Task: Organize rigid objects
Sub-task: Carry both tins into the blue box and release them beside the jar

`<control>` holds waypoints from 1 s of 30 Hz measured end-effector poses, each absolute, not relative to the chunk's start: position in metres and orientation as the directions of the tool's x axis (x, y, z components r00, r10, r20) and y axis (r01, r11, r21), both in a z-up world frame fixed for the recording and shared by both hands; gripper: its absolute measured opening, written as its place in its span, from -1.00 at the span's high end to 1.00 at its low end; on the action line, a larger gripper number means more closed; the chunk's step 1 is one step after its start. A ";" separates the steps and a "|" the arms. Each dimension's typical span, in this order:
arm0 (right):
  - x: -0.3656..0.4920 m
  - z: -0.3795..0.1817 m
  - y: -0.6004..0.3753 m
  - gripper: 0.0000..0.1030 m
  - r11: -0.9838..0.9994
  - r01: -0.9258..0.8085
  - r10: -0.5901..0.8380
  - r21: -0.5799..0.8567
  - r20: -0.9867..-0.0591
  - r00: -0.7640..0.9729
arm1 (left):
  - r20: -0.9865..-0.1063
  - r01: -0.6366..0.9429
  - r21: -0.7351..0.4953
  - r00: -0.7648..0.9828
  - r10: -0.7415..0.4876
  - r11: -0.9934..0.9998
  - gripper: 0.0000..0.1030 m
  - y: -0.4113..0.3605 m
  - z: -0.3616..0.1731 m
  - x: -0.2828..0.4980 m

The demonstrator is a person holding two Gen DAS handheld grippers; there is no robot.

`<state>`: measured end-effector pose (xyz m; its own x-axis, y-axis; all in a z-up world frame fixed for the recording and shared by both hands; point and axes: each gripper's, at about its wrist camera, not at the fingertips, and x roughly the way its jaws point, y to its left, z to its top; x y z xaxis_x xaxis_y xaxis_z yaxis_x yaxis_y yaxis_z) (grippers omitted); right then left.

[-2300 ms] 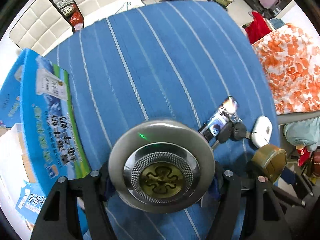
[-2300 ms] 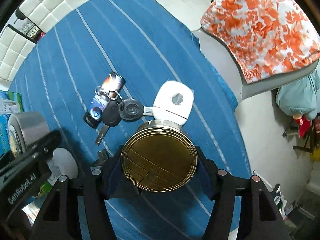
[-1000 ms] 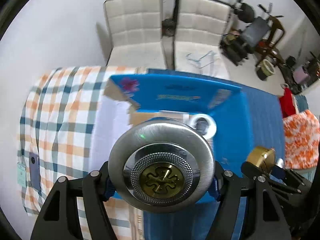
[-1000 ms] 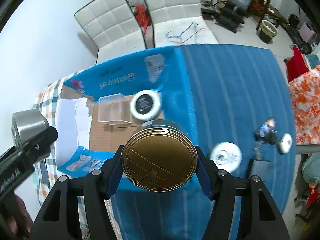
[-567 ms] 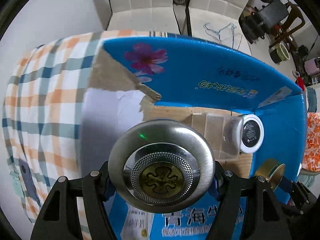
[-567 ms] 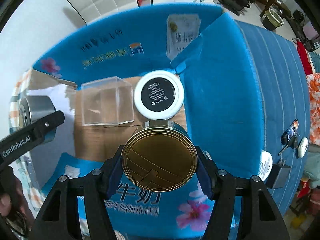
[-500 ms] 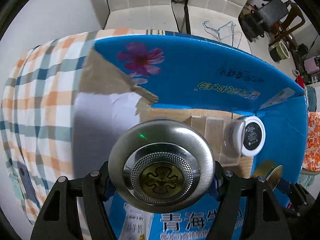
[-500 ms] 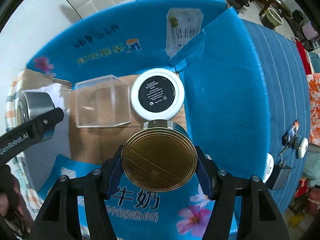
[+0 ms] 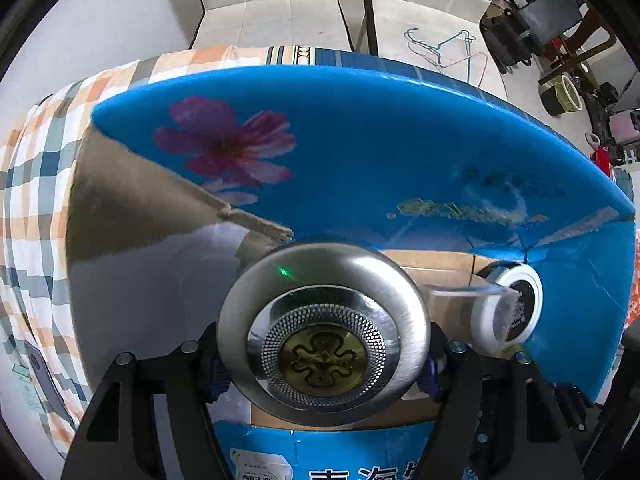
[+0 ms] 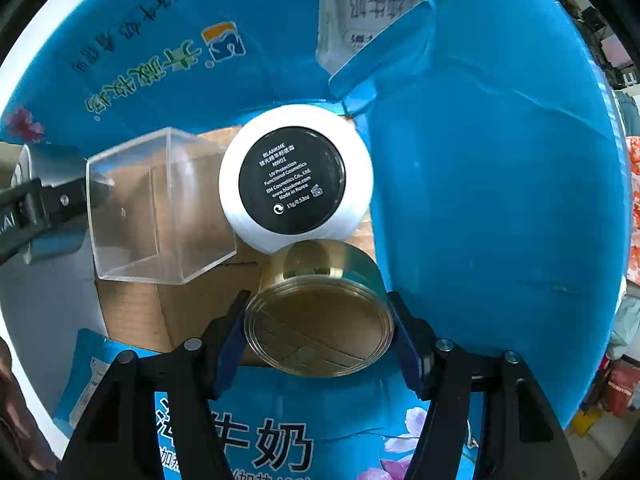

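My left gripper (image 9: pixel 322 354) is shut on a round silver metal piece with a brass centre (image 9: pixel 322 338), held low inside the open blue cardboard box (image 9: pixel 360 152). My right gripper (image 10: pixel 318 330) is shut on a gold round tin (image 10: pixel 320 320), low over the box's cardboard floor (image 10: pixel 200 300). In the box lie a clear plastic cube (image 10: pixel 156 208) and a white round cosmetic case with a black label (image 10: pixel 294 180), just beyond the tin. The left gripper shows at the left edge of the right wrist view (image 10: pixel 44 208), beside the cube.
The box's blue flaps (image 10: pixel 492 200) stand up all around. A checked cloth (image 9: pixel 36 208) lies left of the box. White chairs (image 9: pixel 320 4) stand beyond the table. The white case also shows in the left wrist view (image 9: pixel 508 312).
Both grippers carried their objects from the blue striped cloth over to the box and have come down into it. The cube and white case now look much closer.
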<state>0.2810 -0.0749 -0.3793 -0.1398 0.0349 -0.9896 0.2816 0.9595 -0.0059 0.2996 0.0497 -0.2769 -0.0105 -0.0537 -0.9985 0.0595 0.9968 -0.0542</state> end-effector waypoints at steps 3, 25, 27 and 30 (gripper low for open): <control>0.285 -0.382 -0.076 -0.31 0.960 0.278 0.027 -0.013 -0.990 -0.137 | -0.998 0.045 -0.049 -0.032 -0.047 0.998 -0.34 0.054 -0.283 0.301; 0.288 -0.357 -0.066 -0.69 0.968 0.251 0.021 -0.010 -0.993 -0.120 | -0.999 0.033 -0.019 0.029 -0.020 0.999 -1.00 0.071 -0.239 0.288; 0.283 -0.345 -0.068 -0.69 0.968 0.252 0.015 -0.010 -0.995 -0.096 | -0.998 0.037 -0.004 0.057 -0.006 0.999 -1.00 0.075 -0.228 0.280; 0.269 -0.323 -0.068 -0.69 0.967 0.253 0.013 -0.001 -0.998 -0.055 | -0.994 0.049 0.012 0.110 0.007 0.999 -1.00 0.079 -0.207 0.251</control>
<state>0.2692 -0.0678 -0.3230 -0.0549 0.0130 -0.9984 0.2534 0.9674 -0.0013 0.2508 0.0790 -0.2074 0.1095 0.0068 -0.9940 0.0493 0.9987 0.0123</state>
